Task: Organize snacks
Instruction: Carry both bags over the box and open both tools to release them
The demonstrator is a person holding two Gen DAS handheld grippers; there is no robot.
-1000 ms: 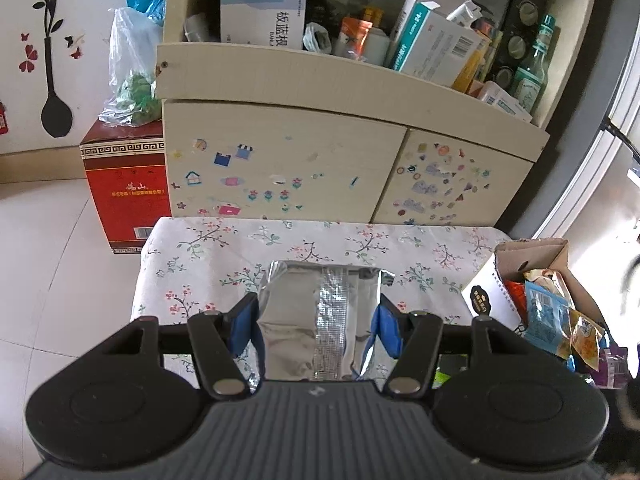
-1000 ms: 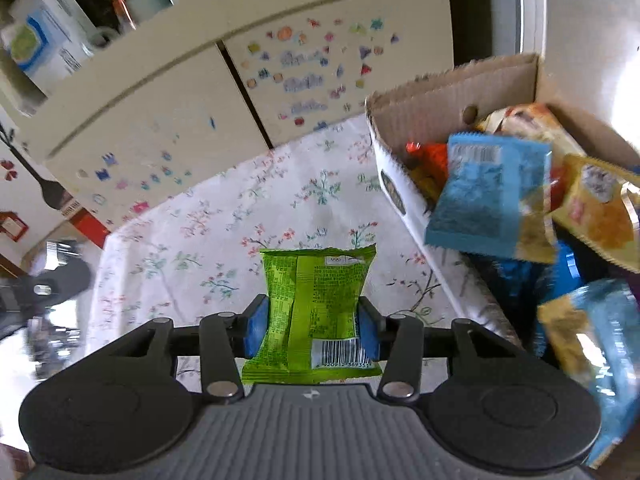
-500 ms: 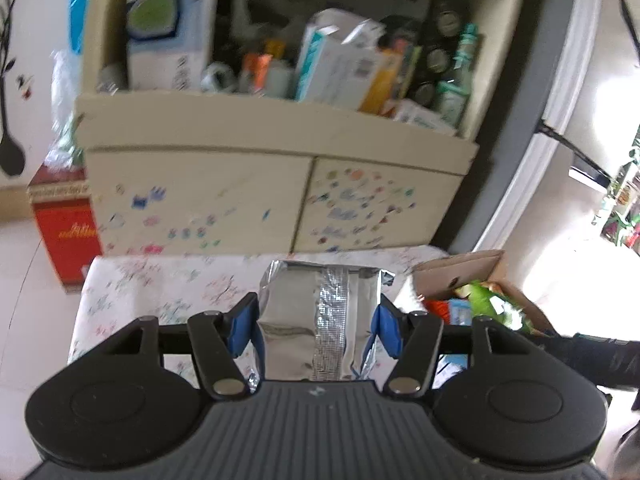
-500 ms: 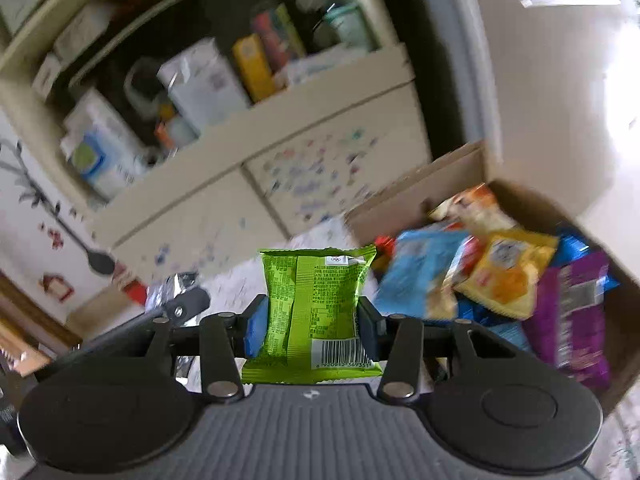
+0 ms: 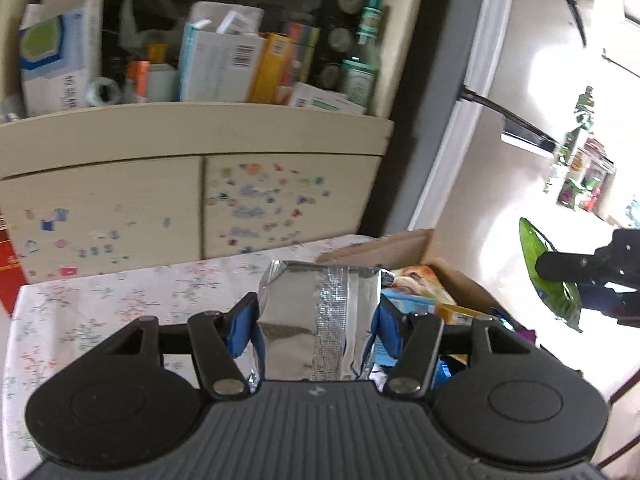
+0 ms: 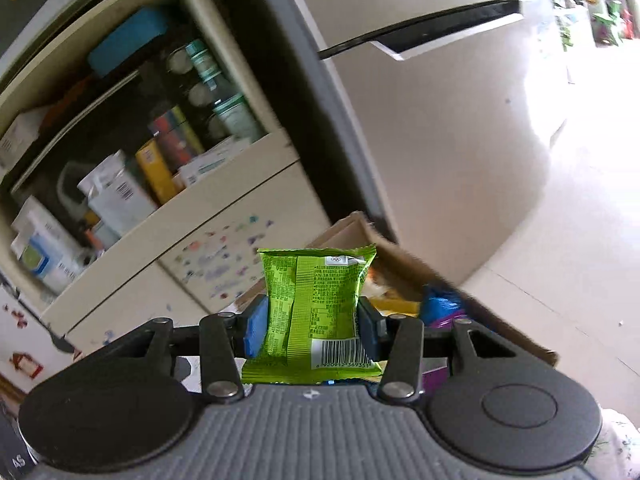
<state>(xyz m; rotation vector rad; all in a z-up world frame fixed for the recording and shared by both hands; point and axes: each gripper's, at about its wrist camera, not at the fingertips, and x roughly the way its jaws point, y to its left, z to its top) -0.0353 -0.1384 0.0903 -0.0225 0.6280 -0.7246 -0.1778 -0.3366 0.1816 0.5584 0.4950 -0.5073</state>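
My left gripper is shut on a silver foil snack packet and holds it above the floral tablecloth, just left of a cardboard box filled with several snack bags. My right gripper is shut on a green snack packet and holds it up over the same box. The right gripper also shows in the left wrist view, at the far right above the box, with the green packet edge-on.
A cream cabinet with stickered doors stands behind the table; its open shelf holds boxes, bottles and jars. A fridge with a dark handle stands right of it. A red carton sits on the floor at left.
Both grippers have swung right and tilted up, each keeping its packet. The right gripper has risen above the box; the left has moved from mid-table toward the box.
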